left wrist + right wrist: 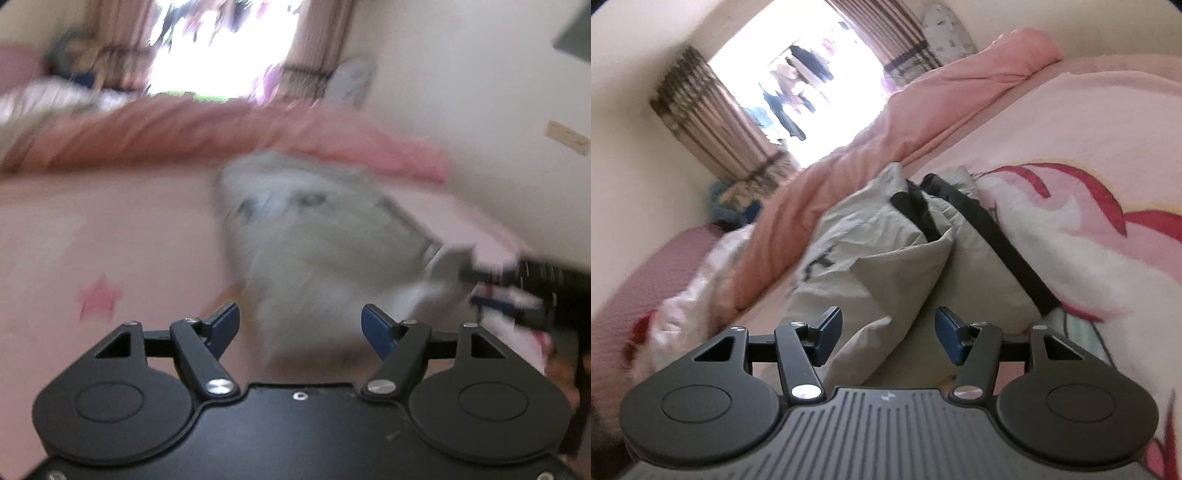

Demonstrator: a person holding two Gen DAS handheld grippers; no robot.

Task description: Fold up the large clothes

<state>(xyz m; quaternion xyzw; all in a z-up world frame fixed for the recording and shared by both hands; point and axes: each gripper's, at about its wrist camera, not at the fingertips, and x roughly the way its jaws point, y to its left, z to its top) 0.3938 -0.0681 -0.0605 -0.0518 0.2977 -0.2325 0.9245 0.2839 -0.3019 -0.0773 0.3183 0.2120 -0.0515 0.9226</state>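
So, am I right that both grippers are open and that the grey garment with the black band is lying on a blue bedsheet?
Not quite: the sheet is pink, not blue. The right wrist view shows the grey garment with its black band lying on the pink bedsheet. The rest holds: the right gripper and the left gripper both stand open, holding nothing.
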